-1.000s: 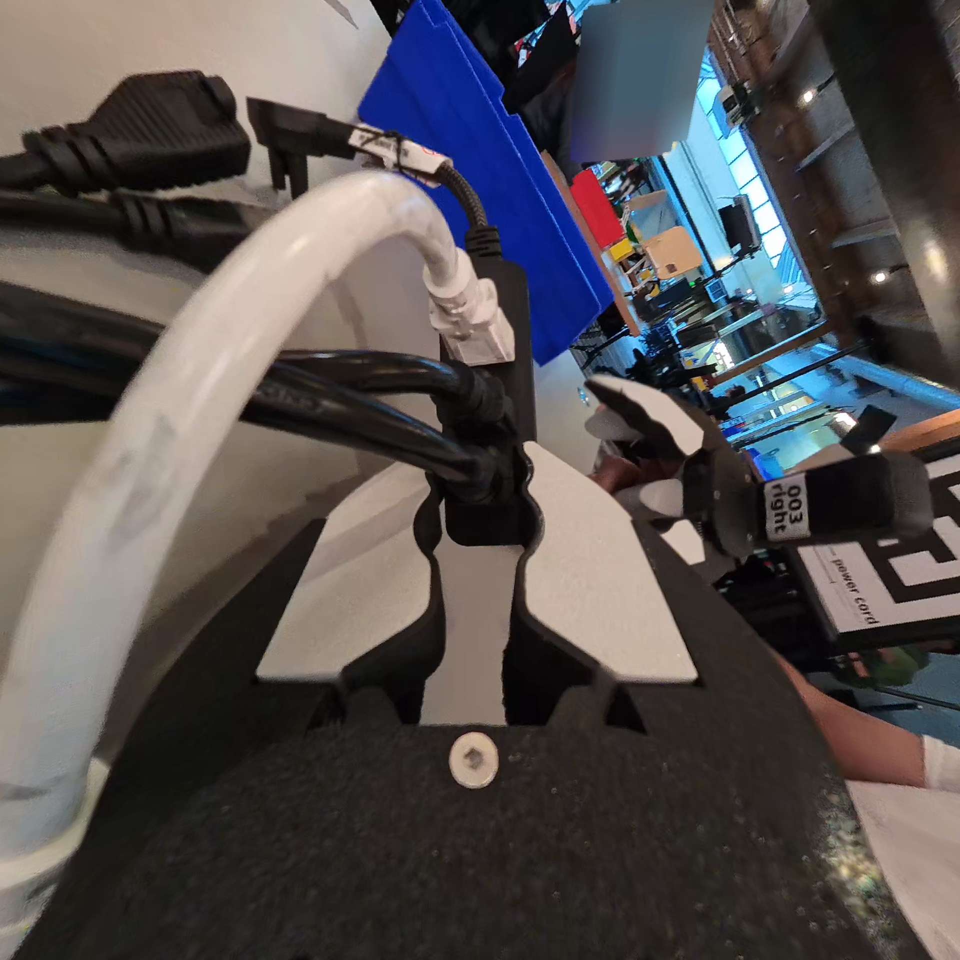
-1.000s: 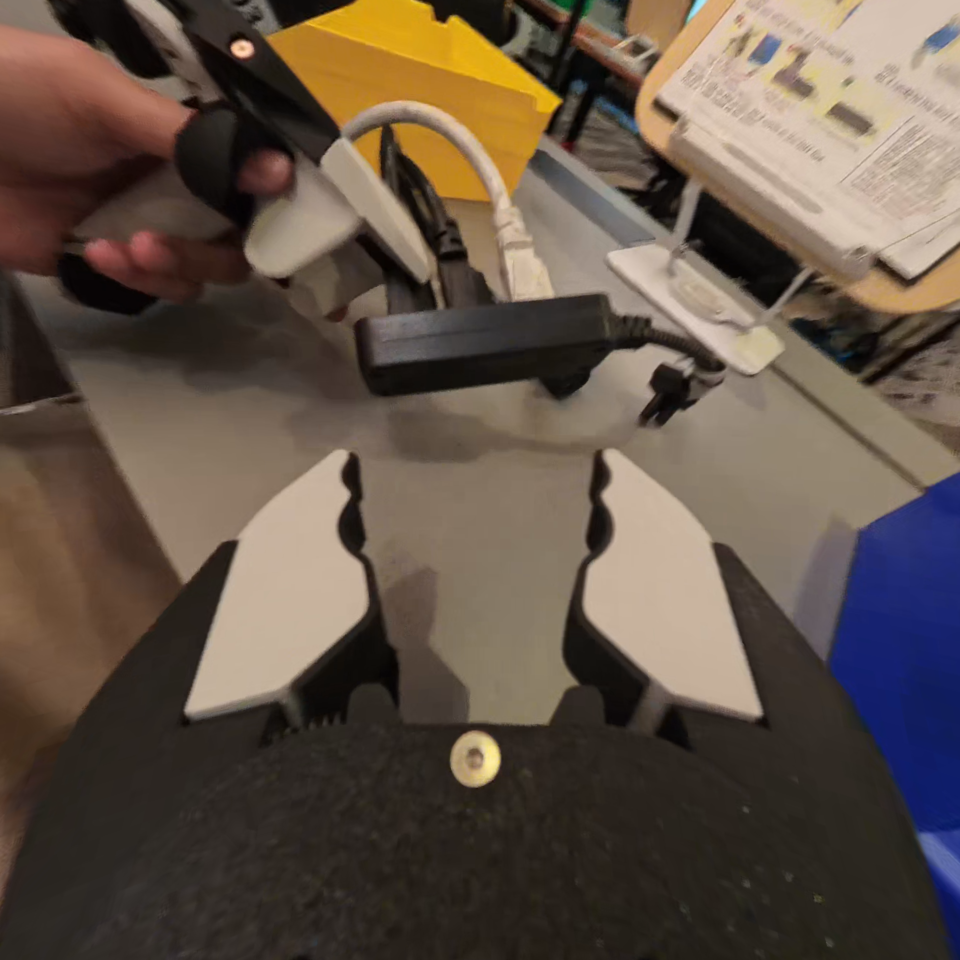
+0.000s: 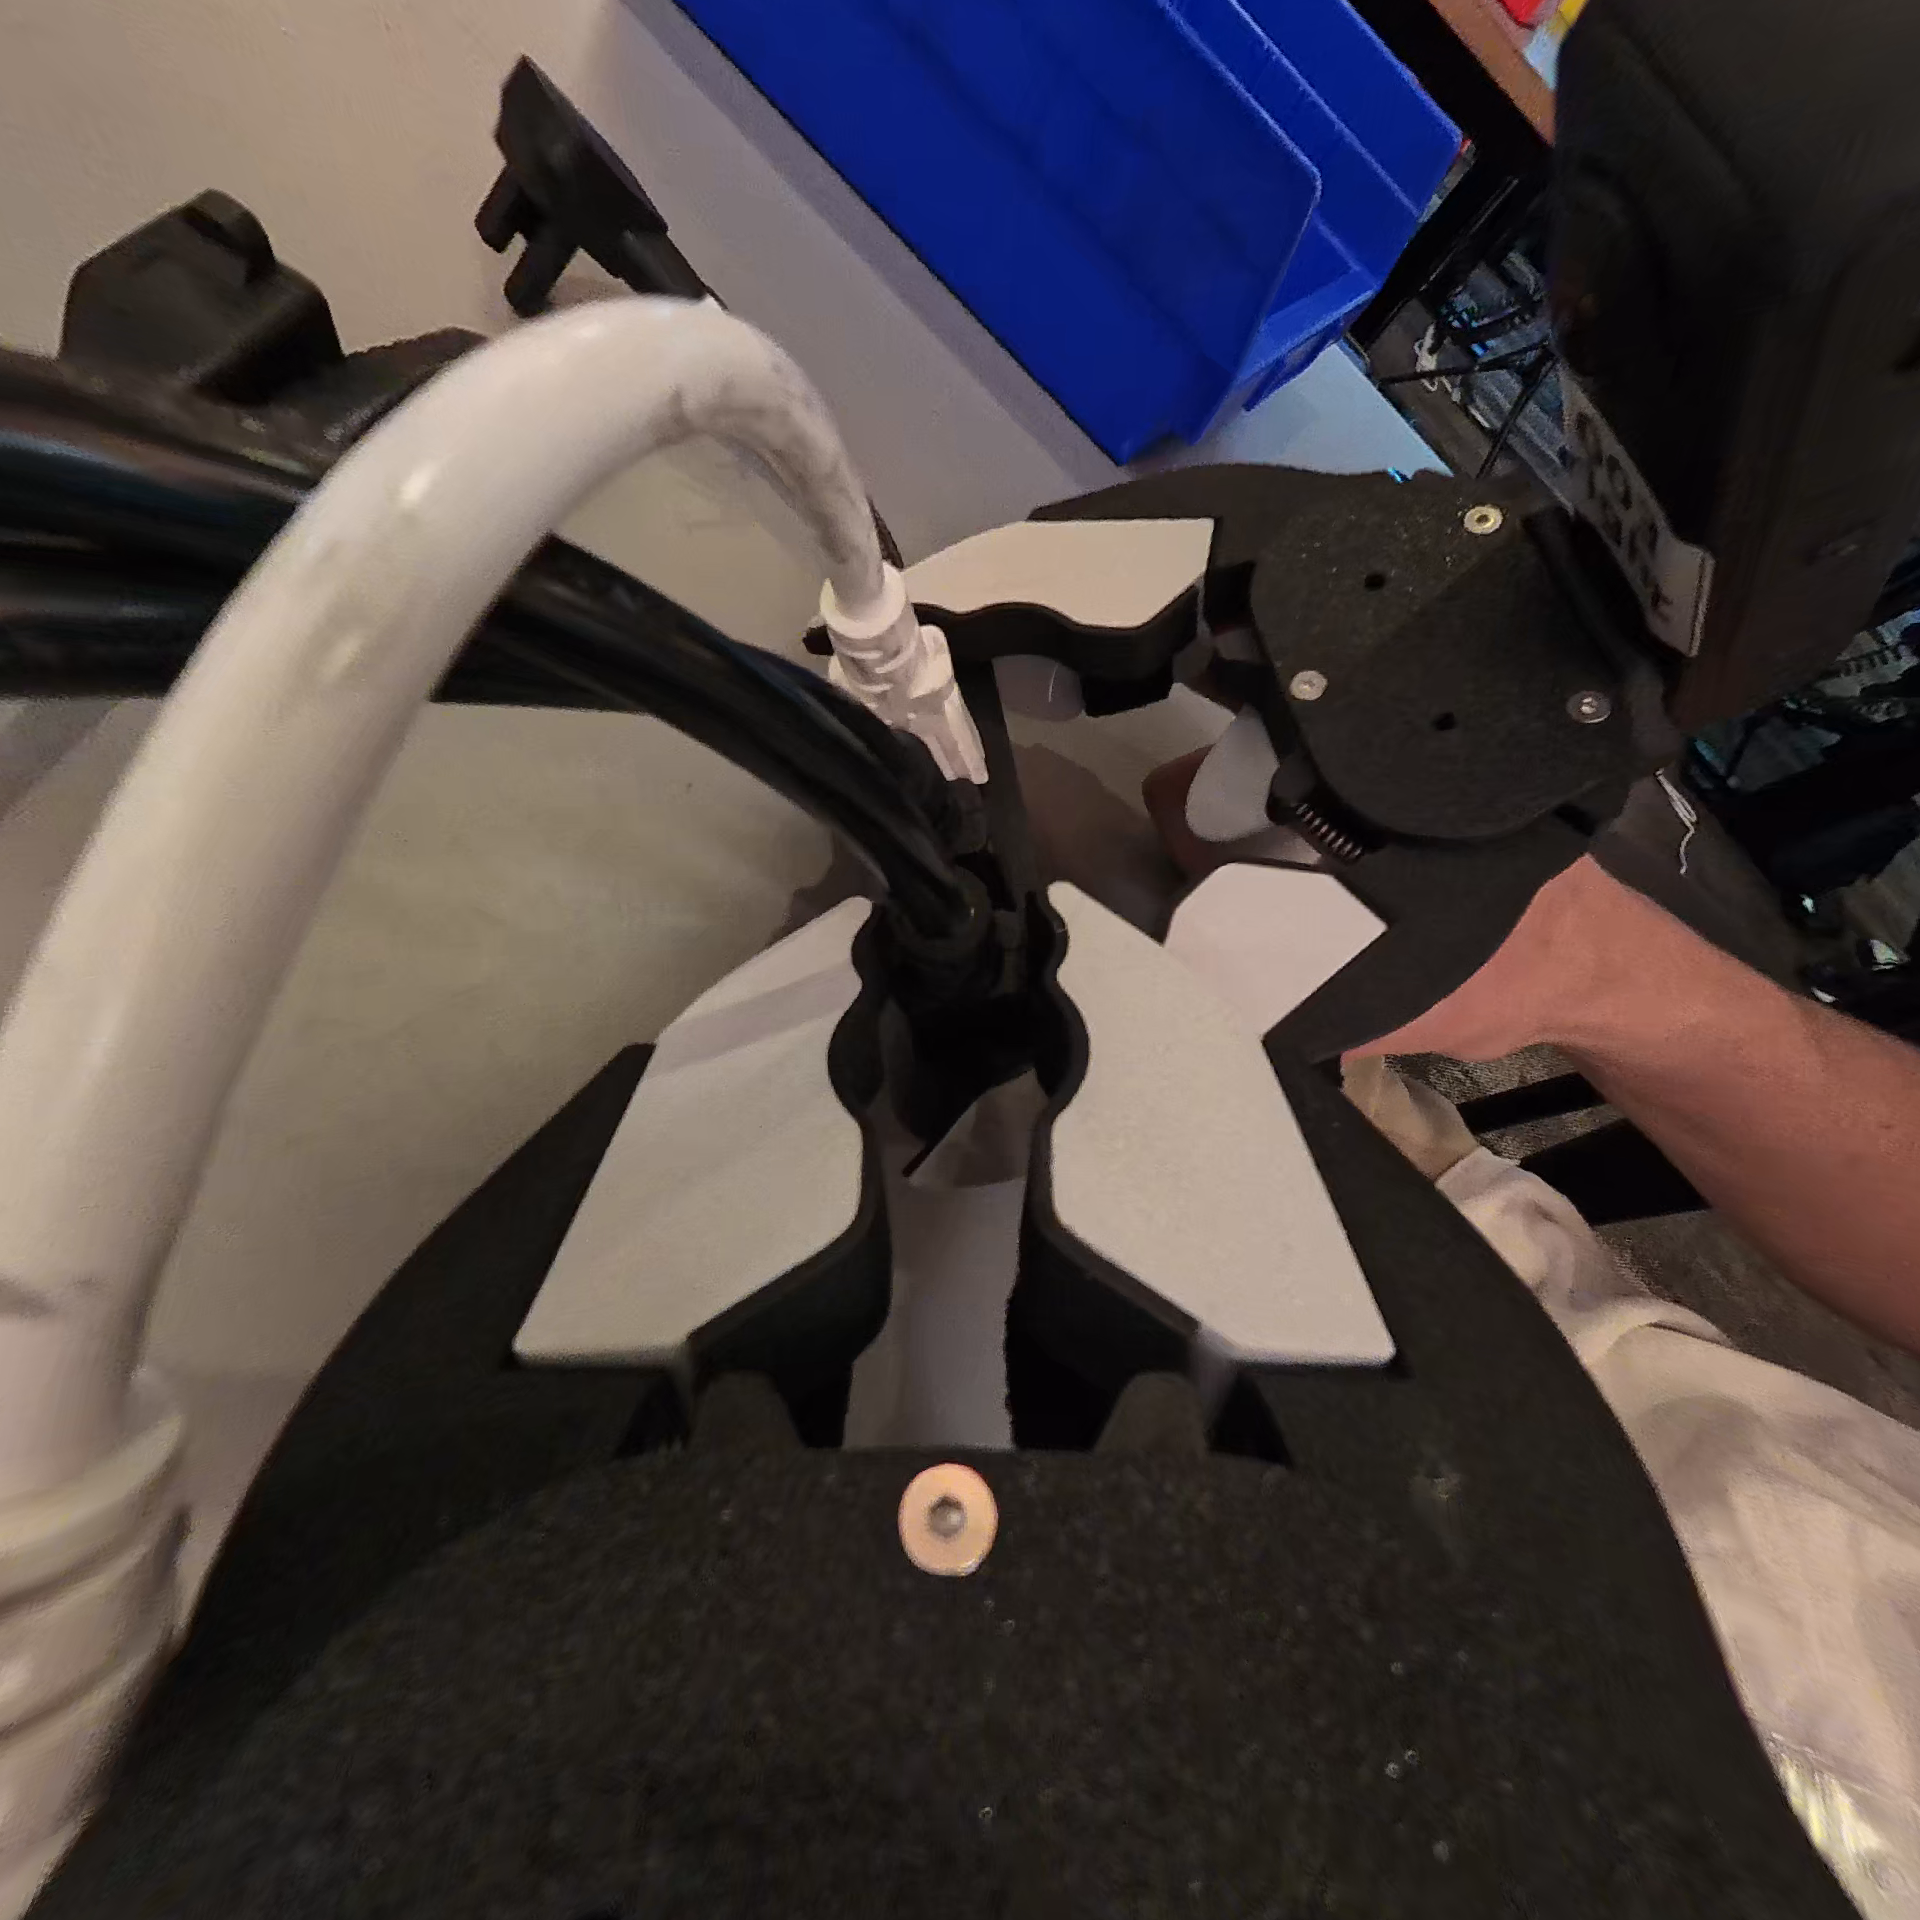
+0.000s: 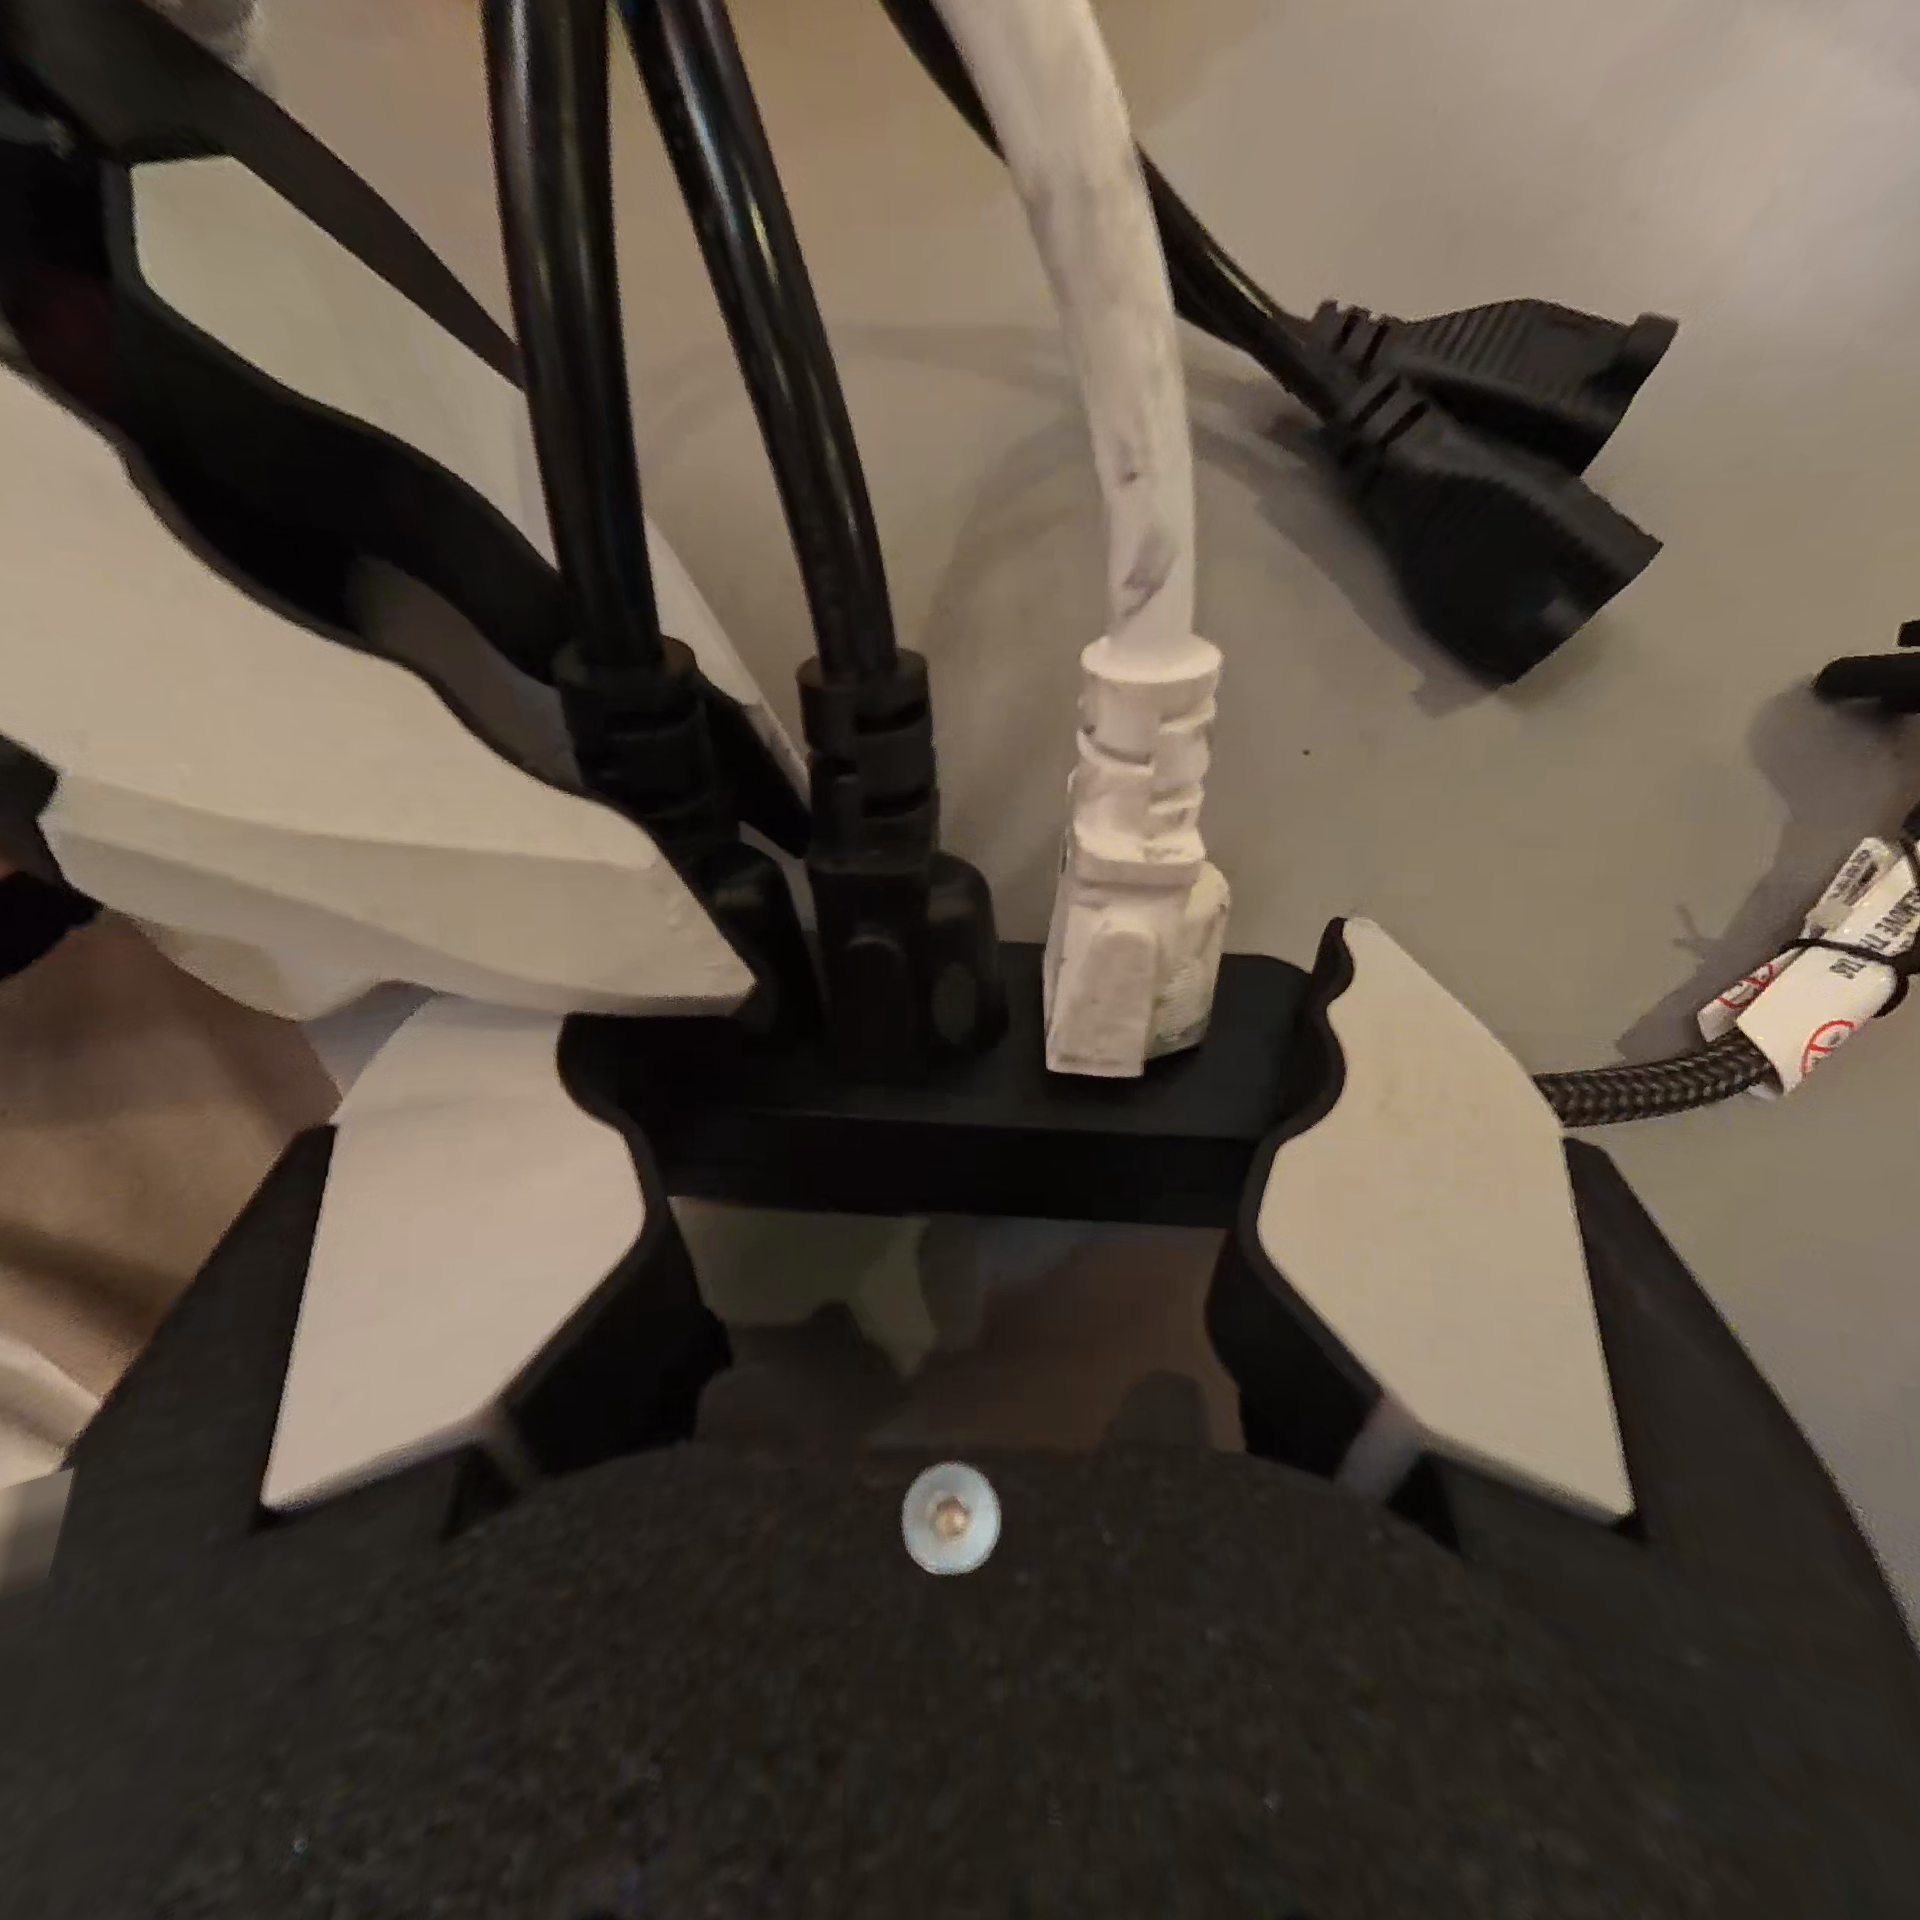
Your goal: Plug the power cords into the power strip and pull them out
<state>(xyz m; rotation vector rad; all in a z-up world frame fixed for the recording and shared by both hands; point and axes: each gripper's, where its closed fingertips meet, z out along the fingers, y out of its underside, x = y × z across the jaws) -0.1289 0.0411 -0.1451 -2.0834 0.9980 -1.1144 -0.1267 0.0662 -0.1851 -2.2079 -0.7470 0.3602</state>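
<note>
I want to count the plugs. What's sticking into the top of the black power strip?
Three plugs stand in the power strip: two black plugs and one white plug. The left gripper covers part of the leftmost one; the sockets underneath are hidden.

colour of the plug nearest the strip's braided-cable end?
White plug, on the black power strip; clearest in the right wrist view.

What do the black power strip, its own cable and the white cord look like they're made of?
Power strip: apparently hard moulded plastic, matt black with crisp edges. Its cable: a woven fabric sleeve by the look of it, with a visible black and grey criss-cross weave. White cord: smooth rubbery or vinyl jacket, slightly glossy and grey-scuffed; its plug looks like moulded white plastic with ridges.
</note>
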